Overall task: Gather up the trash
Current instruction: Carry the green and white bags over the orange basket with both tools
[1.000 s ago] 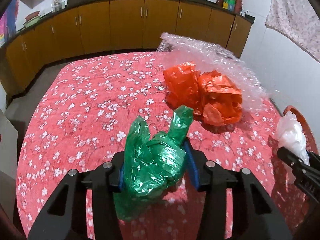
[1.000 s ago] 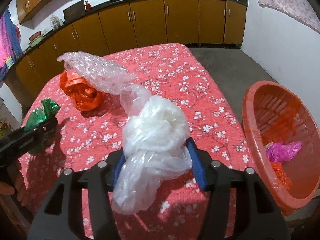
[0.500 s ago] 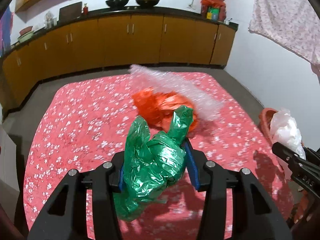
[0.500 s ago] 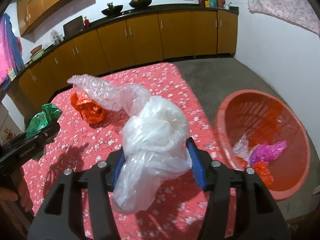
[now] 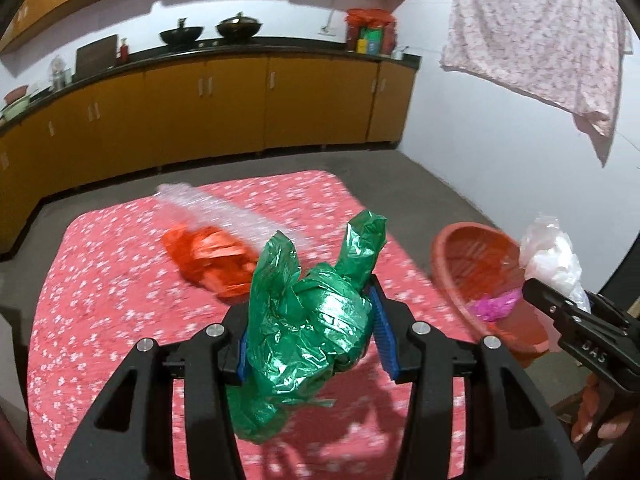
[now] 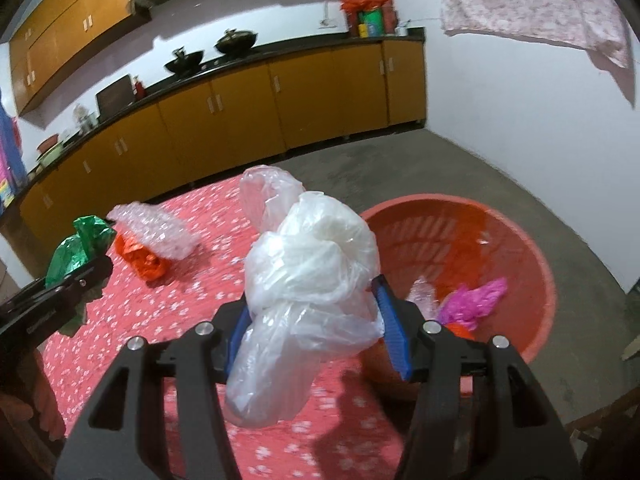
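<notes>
Between the blue pads of the left gripper [image 5: 313, 338] a crumpled green bag [image 5: 308, 332] is clamped above the red flowered cloth [image 5: 100, 280], and the right gripper [image 6: 316, 334] likewise grips a white bag [image 6: 308, 280] beside the red basket [image 6: 536, 248]. Only the right view looks into the basket, where a pink bag [image 6: 472, 300] and other scraps lie. Both views show an orange bag [image 5: 212, 256] and bubble wrap [image 5: 224, 212] on the cloth.
</notes>
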Demonstrator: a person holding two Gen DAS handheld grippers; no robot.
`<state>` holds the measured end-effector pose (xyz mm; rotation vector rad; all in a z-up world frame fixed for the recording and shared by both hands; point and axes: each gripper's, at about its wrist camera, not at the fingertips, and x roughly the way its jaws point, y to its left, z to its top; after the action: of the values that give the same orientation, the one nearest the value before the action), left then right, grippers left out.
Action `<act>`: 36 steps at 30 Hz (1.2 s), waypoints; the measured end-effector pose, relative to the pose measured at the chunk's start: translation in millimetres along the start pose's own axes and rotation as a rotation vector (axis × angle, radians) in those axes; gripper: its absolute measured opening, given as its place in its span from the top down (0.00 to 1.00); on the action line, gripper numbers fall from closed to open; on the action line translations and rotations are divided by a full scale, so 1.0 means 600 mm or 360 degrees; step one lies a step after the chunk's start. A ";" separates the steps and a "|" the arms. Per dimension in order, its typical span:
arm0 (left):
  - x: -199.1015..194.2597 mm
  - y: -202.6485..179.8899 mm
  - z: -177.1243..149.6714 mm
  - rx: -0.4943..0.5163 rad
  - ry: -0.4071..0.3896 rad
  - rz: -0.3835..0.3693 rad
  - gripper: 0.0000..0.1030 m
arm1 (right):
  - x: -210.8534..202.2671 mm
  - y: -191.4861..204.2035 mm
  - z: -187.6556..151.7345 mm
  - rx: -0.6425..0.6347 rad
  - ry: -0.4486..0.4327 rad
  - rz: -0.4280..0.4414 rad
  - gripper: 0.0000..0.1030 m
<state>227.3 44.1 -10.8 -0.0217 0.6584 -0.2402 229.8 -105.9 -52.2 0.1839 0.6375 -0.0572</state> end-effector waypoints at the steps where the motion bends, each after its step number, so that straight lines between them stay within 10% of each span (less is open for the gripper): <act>1: 0.000 -0.010 0.002 0.0011 -0.0004 -0.0019 0.54 | -0.004 -0.011 0.001 0.0013 -0.0011 -0.0017 0.47; 36: 0.134 -0.274 0.020 0.0252 0.0106 -0.0463 0.54 | 0.024 -0.225 0.029 0.0204 -0.0116 -0.0260 0.47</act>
<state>261.0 -134.6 -34.3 0.0427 0.7001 -0.5750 236.9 -241.8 -67.7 0.2522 0.5754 -0.2612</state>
